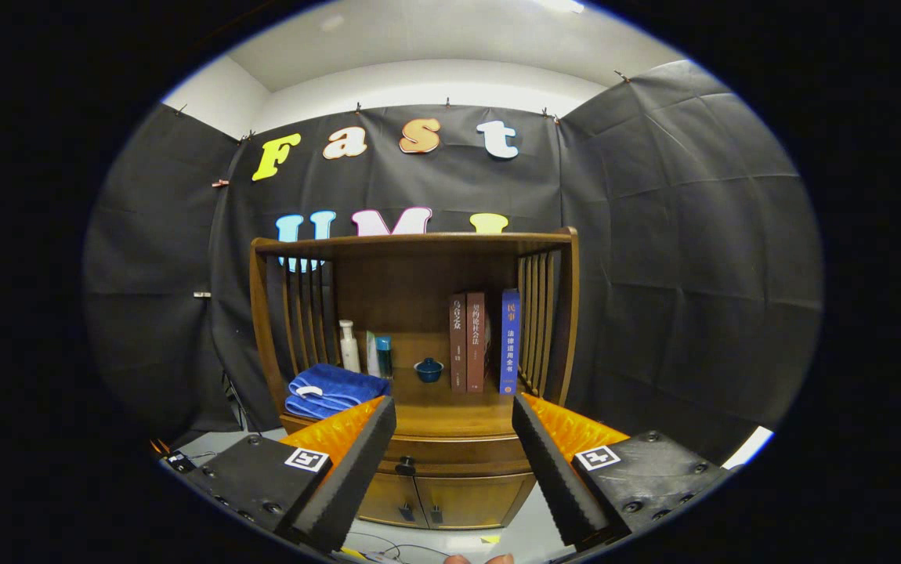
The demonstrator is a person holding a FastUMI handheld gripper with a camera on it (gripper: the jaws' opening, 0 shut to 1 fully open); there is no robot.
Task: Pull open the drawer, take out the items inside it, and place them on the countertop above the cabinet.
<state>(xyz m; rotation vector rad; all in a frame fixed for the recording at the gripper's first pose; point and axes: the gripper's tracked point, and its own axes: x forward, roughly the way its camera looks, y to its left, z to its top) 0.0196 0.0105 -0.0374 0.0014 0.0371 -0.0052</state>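
drawer: brown wooden drawer (450,454) with dark knob (406,468), closed, under the countertop, ahead between my fingers
my gripper (454,419): spread wide, holding nothing
countertop (450,419): folded blue towel (333,389), small blue bowl (428,369), three upright books (486,341), white bottle (349,346)
contents: hidden, probably still inside

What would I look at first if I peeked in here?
Probably the wooden cabinet straight ahead, with its drawer shut. On its countertop lies a folded blue towel, with a white bottle behind it, a small blue bowl in the middle, and three books standing upright to the other side. Close up, the open claw stretches its two black fingers toward the drawer knob, not touching it.
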